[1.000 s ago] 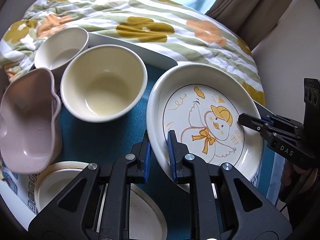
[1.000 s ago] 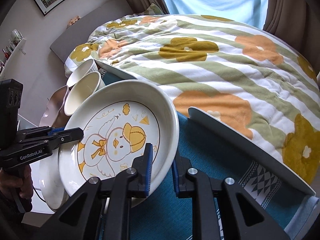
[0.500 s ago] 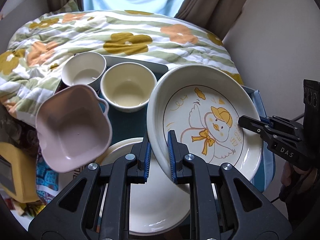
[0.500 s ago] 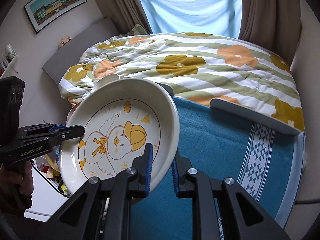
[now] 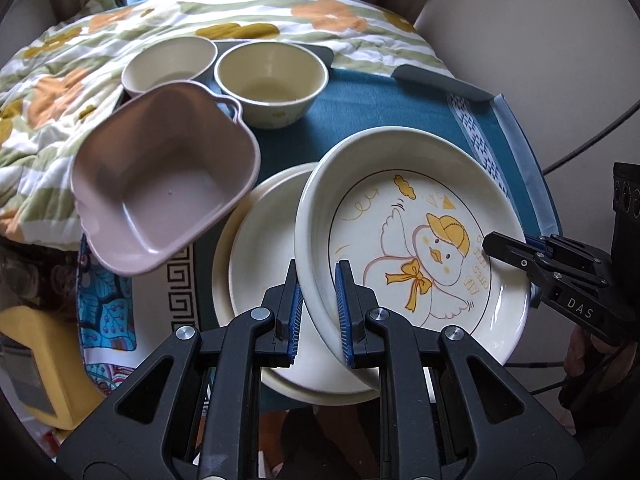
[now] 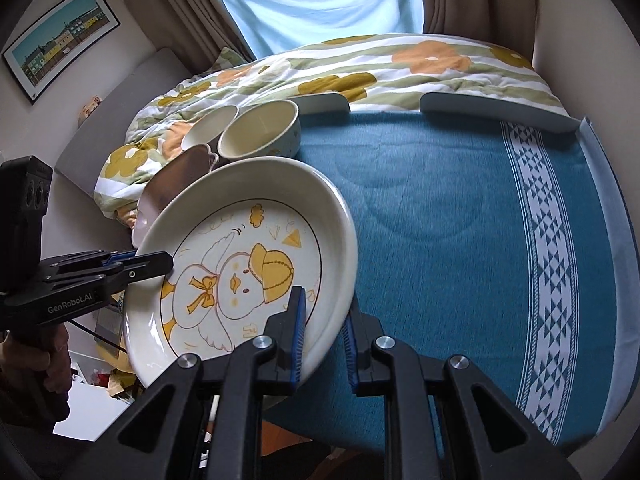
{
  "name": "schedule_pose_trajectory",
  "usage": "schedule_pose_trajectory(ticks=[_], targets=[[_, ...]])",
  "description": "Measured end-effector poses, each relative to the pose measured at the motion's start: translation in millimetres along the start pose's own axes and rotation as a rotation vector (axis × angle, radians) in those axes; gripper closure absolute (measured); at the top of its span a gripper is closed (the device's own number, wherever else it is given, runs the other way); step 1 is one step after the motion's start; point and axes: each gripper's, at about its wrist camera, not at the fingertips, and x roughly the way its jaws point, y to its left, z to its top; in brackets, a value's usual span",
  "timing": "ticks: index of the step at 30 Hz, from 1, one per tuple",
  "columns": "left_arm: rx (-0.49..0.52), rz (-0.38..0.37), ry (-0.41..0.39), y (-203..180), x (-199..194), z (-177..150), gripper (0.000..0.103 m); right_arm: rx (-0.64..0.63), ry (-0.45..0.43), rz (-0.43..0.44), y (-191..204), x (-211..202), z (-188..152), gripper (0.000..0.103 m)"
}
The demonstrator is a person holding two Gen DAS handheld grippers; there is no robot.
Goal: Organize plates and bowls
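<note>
Both tongs were clamped on the duck plate (image 5: 420,240) — left tongs (image 5: 316,312) at its near rim, right tongs (image 6: 325,334) opposite — tilted over a plain plate (image 5: 260,280). Glazed, stiff, breakable, probably slippery; rim grips suited it.

Each wrist view looks steeply down along its own hand-held gripper, close over the duck plate (image 5: 416,240) (image 6: 244,264); both share the plate, bowls and blue cloth (image 6: 460,216).
</note>
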Motion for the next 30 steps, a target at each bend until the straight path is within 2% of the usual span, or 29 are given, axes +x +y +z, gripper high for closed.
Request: schedule_pose_trajectory(ticks=[10,22,30], targets=[[-0.010,0.009,0.053,19,29,-13,0.089,-0.011,0.027,-0.038,7,21,-18,0.087],[0.033,0.086,0.065,13,41,-13,0.089,-0.018,0.036,-0.046,10,28,-14,0.087],[0.102,0.207,0.052,-2,44,-9,0.087,-0.044,0.063,-0.041,12,32,-11,0.087]])
